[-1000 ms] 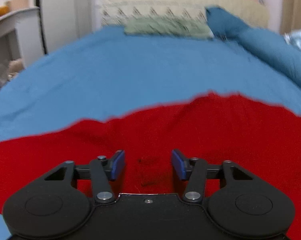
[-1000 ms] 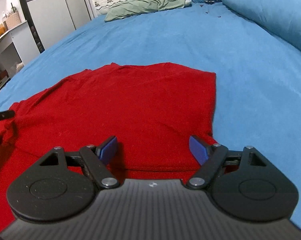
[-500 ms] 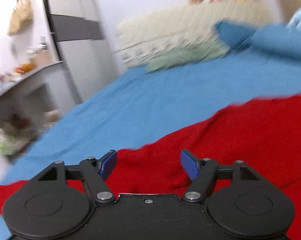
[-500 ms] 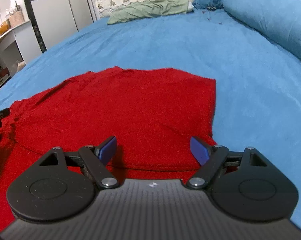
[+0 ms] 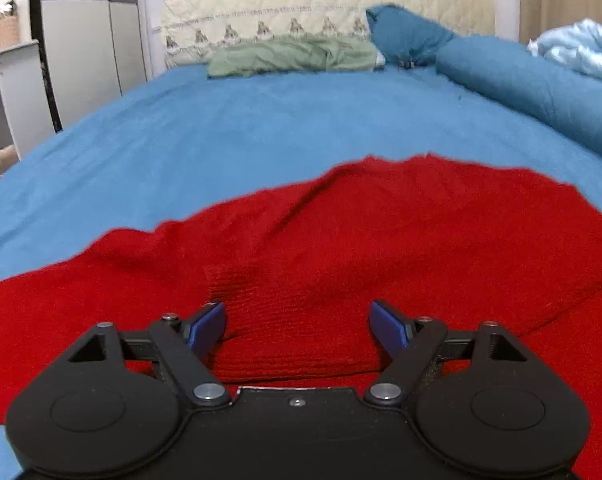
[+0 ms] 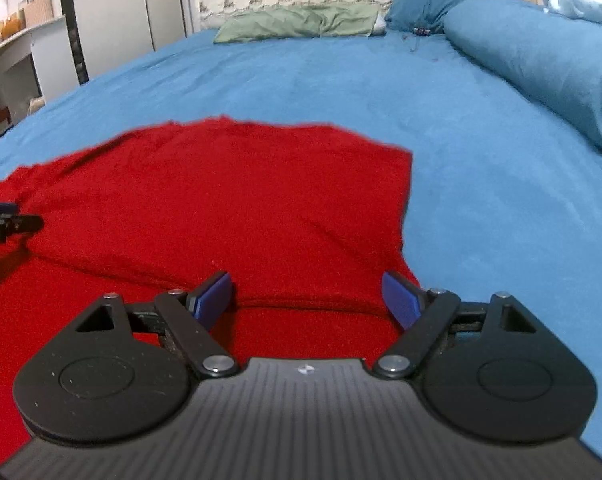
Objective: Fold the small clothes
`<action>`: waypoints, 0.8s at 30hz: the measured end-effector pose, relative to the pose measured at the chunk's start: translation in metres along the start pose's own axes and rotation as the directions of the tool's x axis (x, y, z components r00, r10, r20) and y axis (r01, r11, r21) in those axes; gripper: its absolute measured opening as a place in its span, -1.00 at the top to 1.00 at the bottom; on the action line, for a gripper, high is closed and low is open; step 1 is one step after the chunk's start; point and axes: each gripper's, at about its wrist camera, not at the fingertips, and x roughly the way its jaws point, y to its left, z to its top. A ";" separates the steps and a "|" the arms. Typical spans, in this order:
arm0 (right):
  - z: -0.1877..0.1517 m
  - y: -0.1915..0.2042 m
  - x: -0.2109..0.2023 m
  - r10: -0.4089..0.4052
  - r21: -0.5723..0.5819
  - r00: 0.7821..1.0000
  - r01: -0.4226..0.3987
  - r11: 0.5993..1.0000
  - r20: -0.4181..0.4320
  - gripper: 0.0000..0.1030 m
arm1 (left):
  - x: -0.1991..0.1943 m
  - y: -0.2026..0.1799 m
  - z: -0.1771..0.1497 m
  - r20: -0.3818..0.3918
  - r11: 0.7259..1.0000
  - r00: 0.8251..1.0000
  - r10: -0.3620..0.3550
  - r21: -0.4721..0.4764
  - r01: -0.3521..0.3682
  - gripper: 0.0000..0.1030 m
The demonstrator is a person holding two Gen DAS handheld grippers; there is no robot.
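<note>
A red knit garment lies spread on the blue bedspread, with a folded layer over its near part; it also shows in the right wrist view. My left gripper is open and empty, low over the garment's near fold edge. My right gripper is open and empty, low over the garment's near right part, its right finger by the garment's right edge. The tip of the left gripper shows at the far left of the right wrist view.
The blue bedspread stretches away to a quilted headboard. A green cloth and a blue pillow lie at the head. A rolled blue duvet runs along the right. A cabinet stands left.
My left gripper swung left and back again, and its jaws have opened wider. My right gripper stayed open and shifted slightly over the garment.
</note>
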 end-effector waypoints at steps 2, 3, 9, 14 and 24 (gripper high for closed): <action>0.009 0.005 -0.008 -0.005 -0.031 0.997 0.007 0.999 0.077 -0.91 | 0.000 0.003 0.001 -0.009 1.000 1.000 -0.016 -0.011 0.016 -0.76; 0.012 0.007 -0.007 -0.011 -0.040 0.996 0.015 0.999 0.092 -0.92 | 0.001 0.004 -0.001 -0.021 1.000 1.000 -0.018 -0.014 0.018 -0.76; 0.011 0.001 0.038 -0.051 0.002 0.998 0.051 0.999 -0.021 -0.95 | 0.007 0.014 -0.002 -0.059 0.997 0.998 -0.023 -0.071 0.019 -0.79; 0.021 0.014 0.016 -0.071 -0.001 0.997 0.071 0.997 -0.007 -0.96 | -0.034 0.026 0.015 0.002 0.994 1.000 -0.003 -0.110 0.003 -0.80; 0.074 0.094 -0.062 0.068 -0.044 0.998 -0.068 0.997 -0.004 -0.97 | -0.136 0.167 0.037 0.059 0.879 0.958 0.280 -0.417 -0.231 -1.00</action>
